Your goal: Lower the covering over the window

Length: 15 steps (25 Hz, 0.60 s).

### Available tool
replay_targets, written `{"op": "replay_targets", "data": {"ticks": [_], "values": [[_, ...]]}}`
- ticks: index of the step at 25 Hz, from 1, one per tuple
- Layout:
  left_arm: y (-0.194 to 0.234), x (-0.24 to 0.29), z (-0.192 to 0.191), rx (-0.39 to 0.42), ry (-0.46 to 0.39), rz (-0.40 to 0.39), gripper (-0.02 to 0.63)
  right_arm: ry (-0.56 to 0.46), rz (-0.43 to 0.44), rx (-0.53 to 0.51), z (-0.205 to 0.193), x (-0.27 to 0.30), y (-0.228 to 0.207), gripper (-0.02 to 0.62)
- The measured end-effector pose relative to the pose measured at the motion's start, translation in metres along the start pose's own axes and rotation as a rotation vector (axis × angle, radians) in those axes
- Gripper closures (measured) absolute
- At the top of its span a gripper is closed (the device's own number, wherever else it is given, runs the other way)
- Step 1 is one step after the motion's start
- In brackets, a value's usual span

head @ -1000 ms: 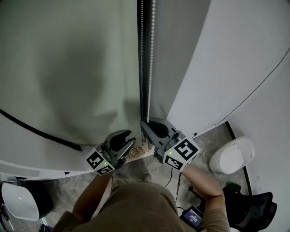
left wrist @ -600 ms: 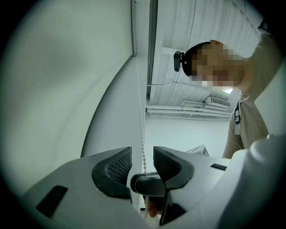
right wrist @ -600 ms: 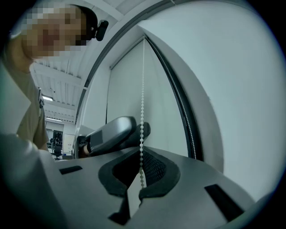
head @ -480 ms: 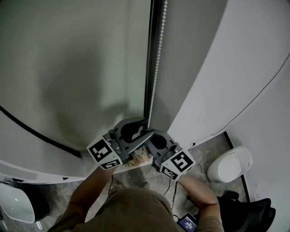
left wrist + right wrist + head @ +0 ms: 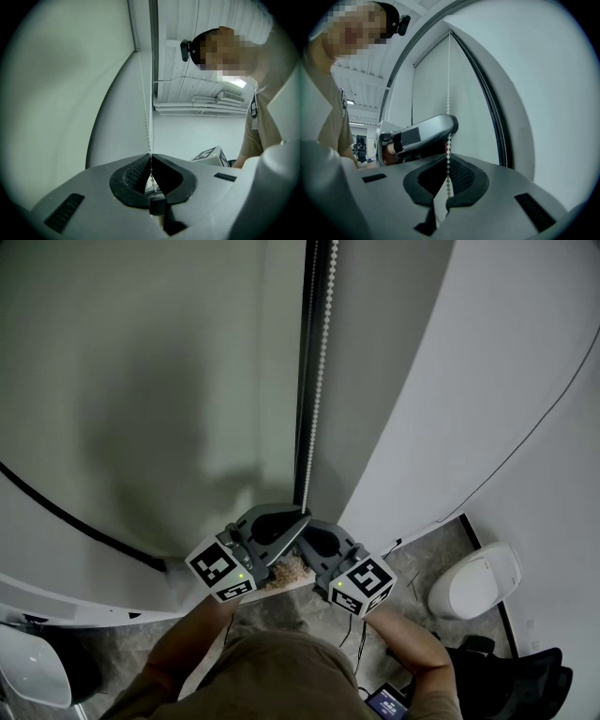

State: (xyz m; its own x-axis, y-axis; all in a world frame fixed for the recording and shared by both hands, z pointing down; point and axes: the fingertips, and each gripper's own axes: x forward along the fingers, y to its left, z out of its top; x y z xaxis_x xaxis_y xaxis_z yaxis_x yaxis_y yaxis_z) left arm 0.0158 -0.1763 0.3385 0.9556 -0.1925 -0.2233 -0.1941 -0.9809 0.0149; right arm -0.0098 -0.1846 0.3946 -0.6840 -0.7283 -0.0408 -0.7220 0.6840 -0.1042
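Lower centre of frame: left gripper [image 5: 300, 517] jaws, just closing, pinch the bead chain [image 5: 320, 381]; right gripper [image 5: 306, 531] jaws, pressed together, pinch the same chain just beside.

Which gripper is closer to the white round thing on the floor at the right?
Right. The right gripper, shut on the bead chain, is on the side of the white round thing. The left gripper, whose jaws have just closed on the same chain, sits across it, farther.
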Motion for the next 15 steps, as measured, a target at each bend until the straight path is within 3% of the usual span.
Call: {"op": "replay_targets", "data": {"ticks": [8,13,15], "values": [[0.005,-0.007,-0.047,-0.058,0.085,0.036,0.588,0.099,-0.009,0.054,-0.044,-0.004,-0.008,0.589],[0.009,-0.013,-0.05,-0.119,0.024,0.075,0.59,0.068,-0.003,-0.132,-0.043,-0.028,-0.004,0.583],[0.012,-0.018,-0.047,-0.143,0.0,0.102,0.589,0.056,0.011,-0.143,-0.04,-0.043,-0.003,0.49]]}}
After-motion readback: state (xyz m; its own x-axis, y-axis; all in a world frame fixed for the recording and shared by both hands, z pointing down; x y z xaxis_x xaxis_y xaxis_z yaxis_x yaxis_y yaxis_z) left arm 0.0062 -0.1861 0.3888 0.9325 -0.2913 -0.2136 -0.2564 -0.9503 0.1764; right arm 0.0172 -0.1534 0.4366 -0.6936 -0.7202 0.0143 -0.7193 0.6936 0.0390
